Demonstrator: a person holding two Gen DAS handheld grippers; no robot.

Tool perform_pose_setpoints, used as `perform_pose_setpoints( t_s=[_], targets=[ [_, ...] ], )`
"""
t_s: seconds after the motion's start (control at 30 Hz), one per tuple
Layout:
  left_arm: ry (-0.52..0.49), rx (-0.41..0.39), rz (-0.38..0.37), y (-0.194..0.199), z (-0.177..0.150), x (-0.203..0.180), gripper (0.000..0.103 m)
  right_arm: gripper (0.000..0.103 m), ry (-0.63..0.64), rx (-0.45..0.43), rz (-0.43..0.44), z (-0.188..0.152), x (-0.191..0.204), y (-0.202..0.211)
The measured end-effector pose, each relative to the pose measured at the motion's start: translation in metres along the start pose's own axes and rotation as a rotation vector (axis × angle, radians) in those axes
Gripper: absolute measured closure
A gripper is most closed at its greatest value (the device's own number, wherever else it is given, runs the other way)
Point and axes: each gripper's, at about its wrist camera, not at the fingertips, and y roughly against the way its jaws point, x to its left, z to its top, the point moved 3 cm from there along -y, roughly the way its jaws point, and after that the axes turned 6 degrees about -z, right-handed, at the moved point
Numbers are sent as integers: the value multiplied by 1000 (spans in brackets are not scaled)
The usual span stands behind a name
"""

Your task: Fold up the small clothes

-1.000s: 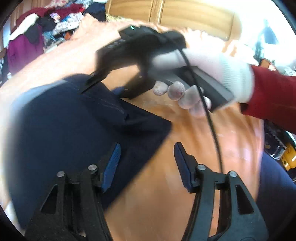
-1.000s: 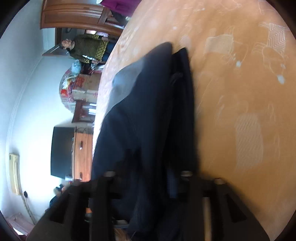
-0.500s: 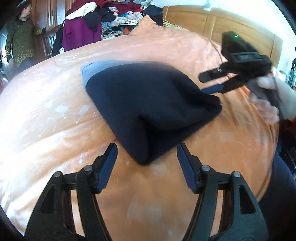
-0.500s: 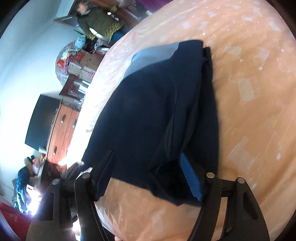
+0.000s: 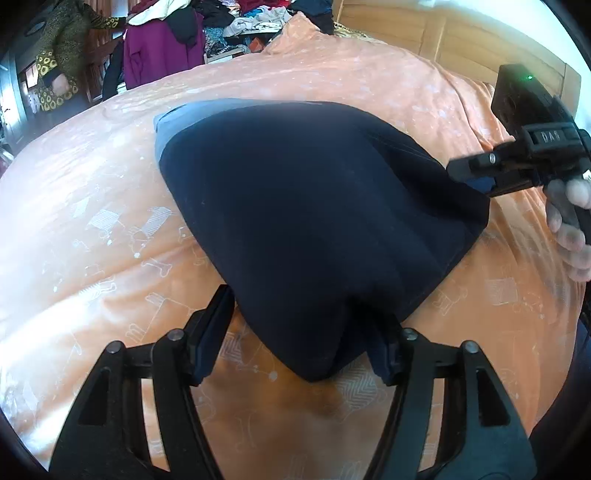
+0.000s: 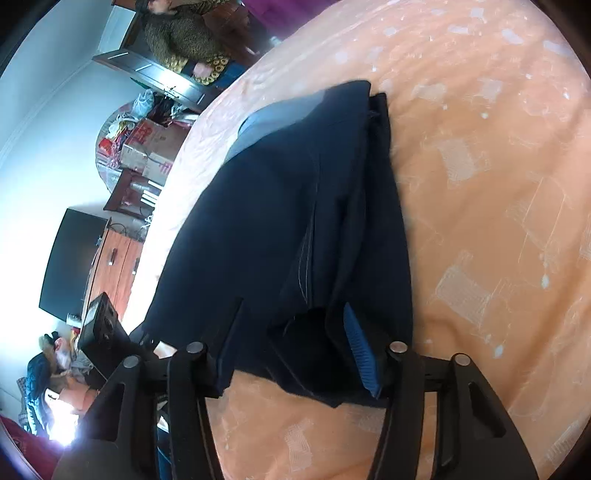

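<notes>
A folded dark navy garment [image 5: 314, 206] with a grey-blue band at its far end lies on the orange bedspread [image 5: 92, 206]. My left gripper [image 5: 299, 343] is open, its jaws astride the garment's near corner. My right gripper [image 6: 291, 350] is open at another corner of the garment [image 6: 280, 221], with cloth lying between its jaws. The right gripper also shows in the left wrist view [image 5: 476, 177] at the garment's right edge.
A wooden headboard [image 5: 443, 33] and a heap of clothes [image 5: 221, 18] lie beyond the bed. A person in a patterned top [image 5: 62, 62] stands at the far left. A dark television [image 6: 70, 266] and cardboard boxes [image 6: 151, 144] stand beside the bed.
The right gripper let go of the garment and opened; the garment now lies folded flat. My left gripper moved in over the near corner.
</notes>
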Motion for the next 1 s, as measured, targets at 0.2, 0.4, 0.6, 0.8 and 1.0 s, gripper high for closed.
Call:
perform_pose_setpoints(
  t_s=[0.2,0.4,0.6,0.8,1.0],
  targets=[
    [38,46,0,-5,4,13,57,95,-43,-79,-59,-2,-32,11],
    [28,89,15,-7,-14,20,55,95,-84,-66,-56,-19,-69,15],
    [76,72,8,20,-24,23,55,93,-3,-70,-16,-13,-39,25],
    [45,-16,-12,84,-22,4,56,84,87,-68,-140,-12,-28,33],
    [2,-184,1,87,37,10,54,84,143,-194,-120,2,0,69]
  ],
)
